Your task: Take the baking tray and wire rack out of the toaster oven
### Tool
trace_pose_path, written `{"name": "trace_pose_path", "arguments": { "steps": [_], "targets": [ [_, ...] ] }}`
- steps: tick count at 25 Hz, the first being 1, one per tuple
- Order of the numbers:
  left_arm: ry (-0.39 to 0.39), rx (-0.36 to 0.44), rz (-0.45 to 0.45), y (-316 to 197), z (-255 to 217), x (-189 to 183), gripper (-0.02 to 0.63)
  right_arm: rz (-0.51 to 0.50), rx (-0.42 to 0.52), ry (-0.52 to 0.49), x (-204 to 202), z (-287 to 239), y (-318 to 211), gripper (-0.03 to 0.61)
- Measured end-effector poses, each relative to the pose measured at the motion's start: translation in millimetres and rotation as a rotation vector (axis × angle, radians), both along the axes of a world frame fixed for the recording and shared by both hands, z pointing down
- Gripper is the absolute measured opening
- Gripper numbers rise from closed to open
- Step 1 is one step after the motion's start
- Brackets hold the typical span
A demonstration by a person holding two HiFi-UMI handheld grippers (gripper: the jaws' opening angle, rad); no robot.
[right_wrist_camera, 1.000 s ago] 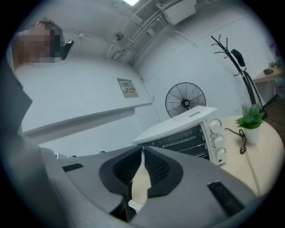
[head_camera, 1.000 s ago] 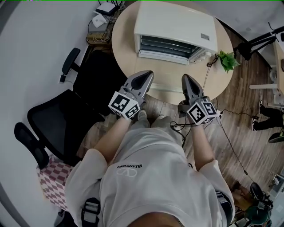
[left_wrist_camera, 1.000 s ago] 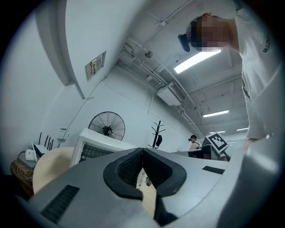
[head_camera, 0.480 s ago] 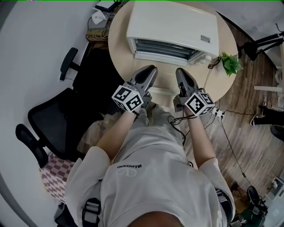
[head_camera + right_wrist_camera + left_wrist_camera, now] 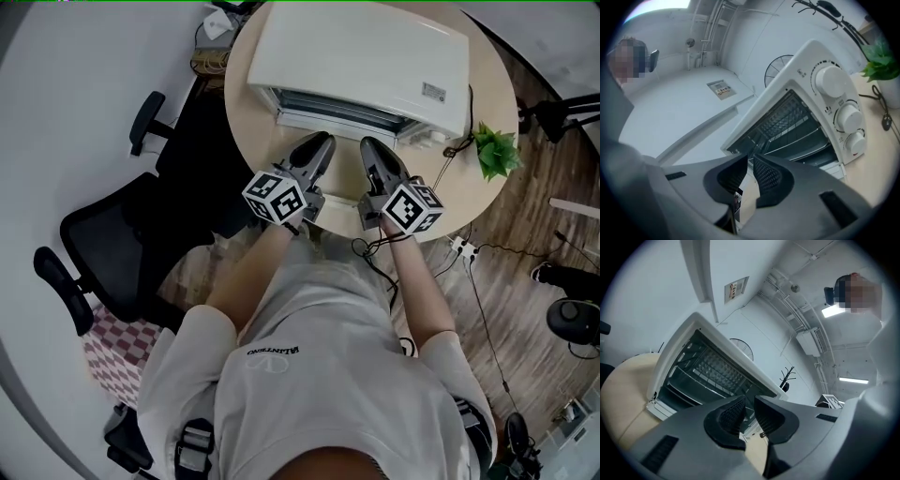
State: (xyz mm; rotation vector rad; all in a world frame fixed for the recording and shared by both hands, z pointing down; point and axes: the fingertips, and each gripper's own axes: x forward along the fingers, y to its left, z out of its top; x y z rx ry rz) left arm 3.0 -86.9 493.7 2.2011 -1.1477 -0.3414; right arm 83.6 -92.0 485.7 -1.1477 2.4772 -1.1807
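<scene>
The white toaster oven [image 5: 361, 56] stands on a round wooden table [image 5: 473, 173] with its door down. In the left gripper view the wire rack [image 5: 717, 367] spans the dark cavity, and the baking tray [image 5: 686, 383] lies just below it. The right gripper view shows the same rack [image 5: 787, 117] above the tray [image 5: 813, 140]. My left gripper [image 5: 322, 142] and right gripper [image 5: 367, 146] hover side by side over the table just short of the oven's mouth. The jaws of both the left gripper [image 5: 750, 401] and the right gripper [image 5: 751, 161] have just been opening, slightly apart with nothing between them.
Three dials [image 5: 832, 79] run down the oven's right side. A small green plant [image 5: 495, 148] stands at the table's right edge, with a cable beside it. A black office chair [image 5: 103, 244] stands on the floor to the left.
Both grippers have moved from the table's near edge forward to the oven's front and have come closer together.
</scene>
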Motion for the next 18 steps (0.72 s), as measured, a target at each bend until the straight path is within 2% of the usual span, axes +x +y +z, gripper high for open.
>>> {"name": "trace_pose_path", "arguments": {
  "steps": [4, 9, 12, 18],
  "targets": [
    [0.086, -0.058, -0.043, -17.7, 17.3, 3.7, 0.058, -0.001, -0.040, -0.023, 1.3, 16.2, -12.8, 0.040],
    [0.138, -0.095, -0.069, -38.1, 30.4, 2.1, 0.078, 0.016, -0.085, -0.040, -5.0, 36.3, -27.8, 0.040],
    [0.212, -0.146, -0.067, -50.4, 42.6, -0.8, 0.123, 0.044, -0.101, -0.053, -10.0, 44.9, -37.2, 0.040],
    [0.319, -0.199, -0.082, -70.3, 61.5, -12.5, 0.123, 0.145, -0.143, -0.132, -14.6, 52.4, -62.0, 0.040]
  ]
}}
